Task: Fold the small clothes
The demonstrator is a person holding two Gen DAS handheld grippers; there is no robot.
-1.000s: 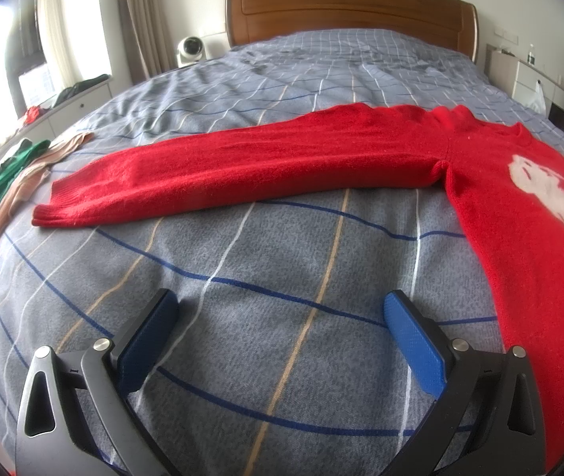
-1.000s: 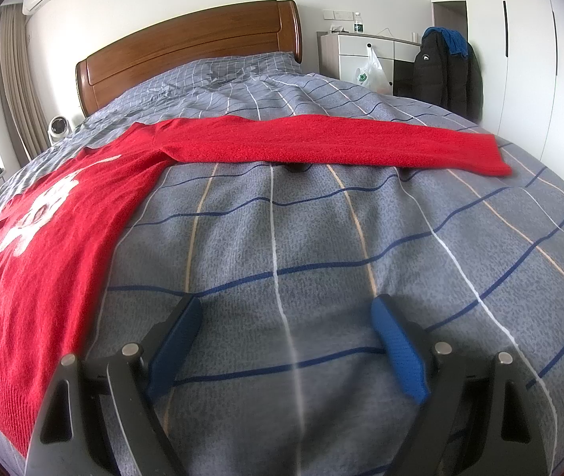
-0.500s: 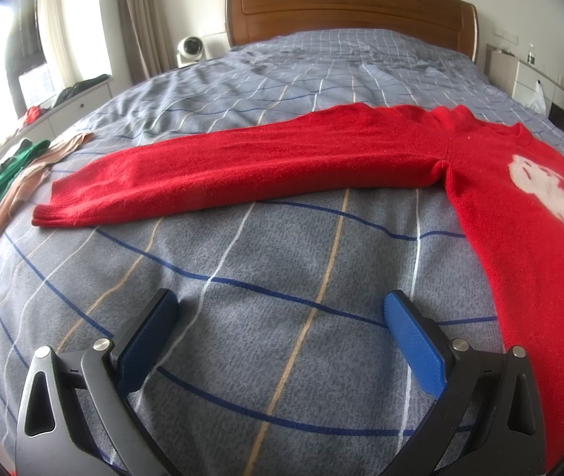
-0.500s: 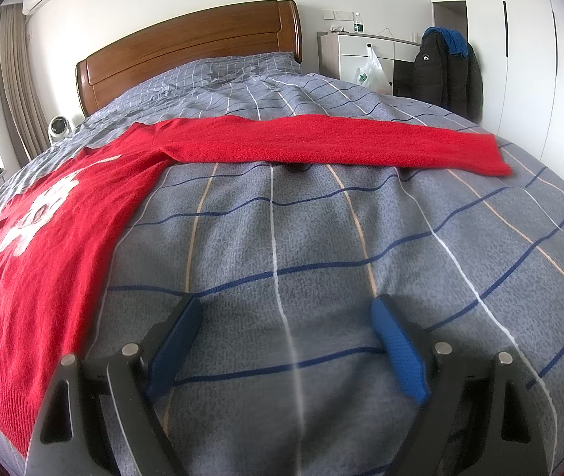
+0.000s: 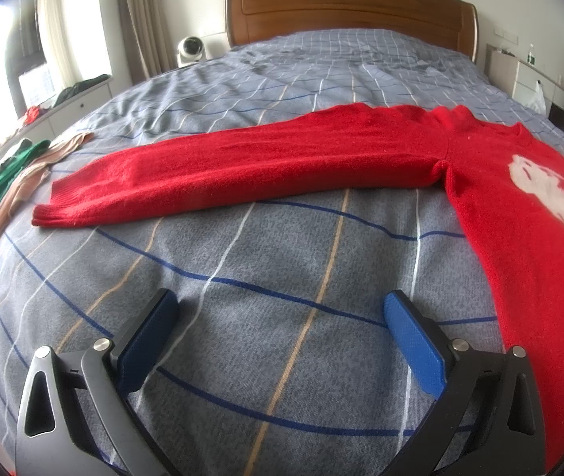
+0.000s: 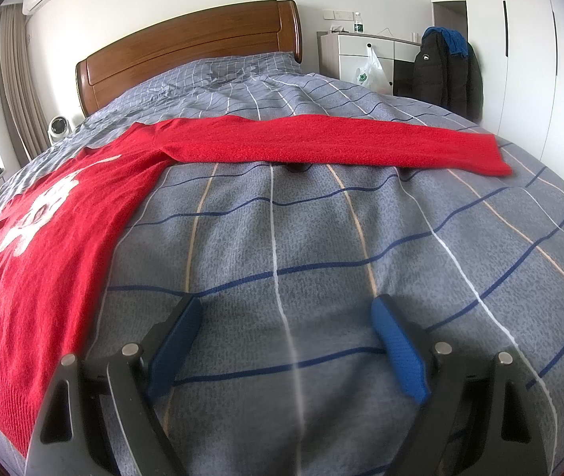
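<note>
A red sweater (image 5: 500, 182) lies flat on the bed (image 5: 282, 261), sleeves spread toward 9 and 3 o'clock. The left claw (image 5: 278, 313) and right claw (image 6: 285, 317) gape wide, empty, seemingly just above the cover.

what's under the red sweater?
The grey plaid bedspread lies under the red sweater, visible all around it. Anything beneath the knit itself is hidden.

A big bed (image 5: 282, 238) with a grey checked cover holds a red woolly sweater (image 5: 500, 198), spread flat, and green and pink clothes (image 5: 16, 174) at its edge.
</note>
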